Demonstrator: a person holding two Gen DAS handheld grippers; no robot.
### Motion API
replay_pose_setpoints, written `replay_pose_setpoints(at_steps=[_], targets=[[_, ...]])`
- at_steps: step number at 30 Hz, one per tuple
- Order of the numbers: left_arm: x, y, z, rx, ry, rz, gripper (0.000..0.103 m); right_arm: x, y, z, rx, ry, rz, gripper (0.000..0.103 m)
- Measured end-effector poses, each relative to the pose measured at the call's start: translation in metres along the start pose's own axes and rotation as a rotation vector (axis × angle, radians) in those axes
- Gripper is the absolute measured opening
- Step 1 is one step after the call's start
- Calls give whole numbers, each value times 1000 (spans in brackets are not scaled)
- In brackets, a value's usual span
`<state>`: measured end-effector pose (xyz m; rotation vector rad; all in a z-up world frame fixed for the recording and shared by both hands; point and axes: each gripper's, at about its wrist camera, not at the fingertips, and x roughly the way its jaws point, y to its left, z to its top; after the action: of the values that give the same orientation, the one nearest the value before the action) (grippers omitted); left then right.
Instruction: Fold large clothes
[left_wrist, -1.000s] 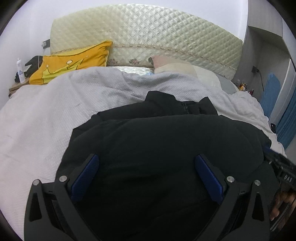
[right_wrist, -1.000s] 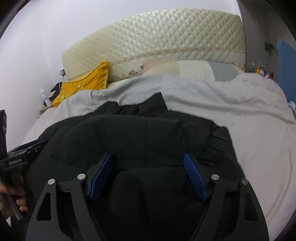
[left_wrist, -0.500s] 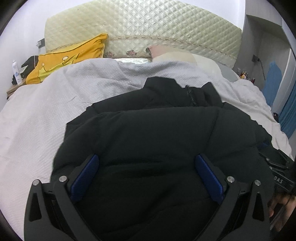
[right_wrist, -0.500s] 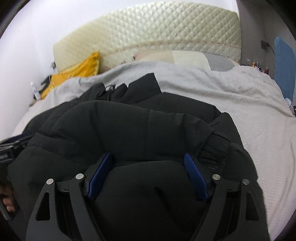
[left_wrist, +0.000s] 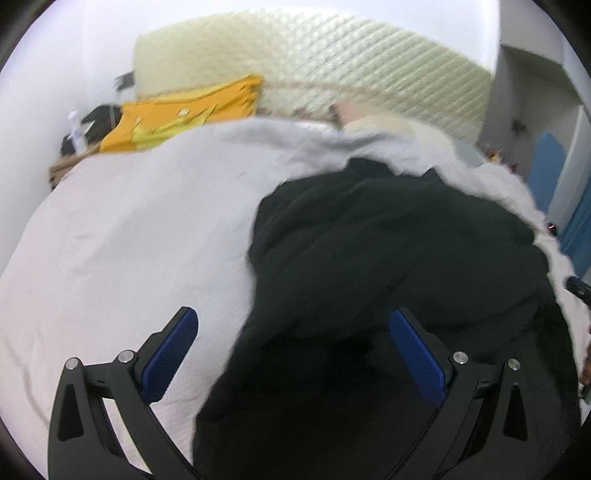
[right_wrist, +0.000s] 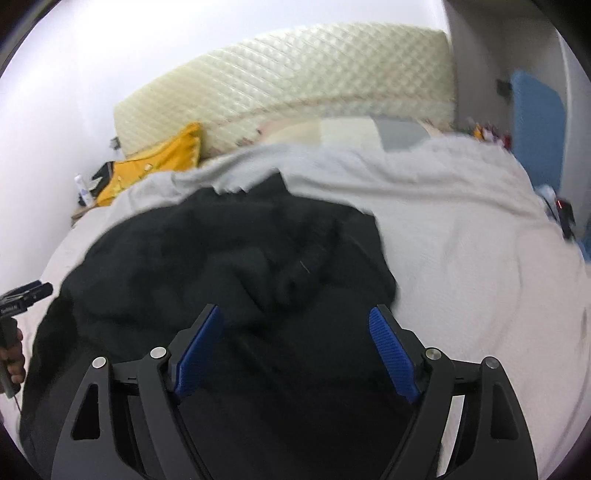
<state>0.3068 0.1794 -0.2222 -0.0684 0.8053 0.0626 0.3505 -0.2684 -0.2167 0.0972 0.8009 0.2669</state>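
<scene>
Black and puffy, the big jacket (left_wrist: 388, 258) lay in a heap on the pale bedspread (left_wrist: 129, 240) — near the middle of the bed. The left gripper (left_wrist: 293, 347) hung over the jacket's left edge with its blue pads (left_wrist: 168, 356) spread wide, pinching nothing. The right gripper (right_wrist: 295, 345) hung over the jacket's right side — its jaws were wide apart too, and empty. A yellow pillow (left_wrist: 177, 112) leaned by the cream headboard (left_wrist: 332, 70).

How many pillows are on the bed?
2: a yellow pillow at the headboard's left and a pale pillow to its right. The blanket may hide more.
</scene>
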Motion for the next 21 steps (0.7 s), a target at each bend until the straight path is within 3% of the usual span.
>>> replay_pose_setpoints(at_steps=[5,8,11,21], targets=[[31,10,-9,4,66,38,103,25,-26,-30,21,113,-73,81],[45,5,-14,28,89,36,103,42,-31,-34,4,158,-101,81],[58,1,-20,63,103,81,103,59,-30,-35,-18,178,-122,81],[48,30,-5,-73,-48,126,103,37,-33,-5,9,-55,-129,81]])
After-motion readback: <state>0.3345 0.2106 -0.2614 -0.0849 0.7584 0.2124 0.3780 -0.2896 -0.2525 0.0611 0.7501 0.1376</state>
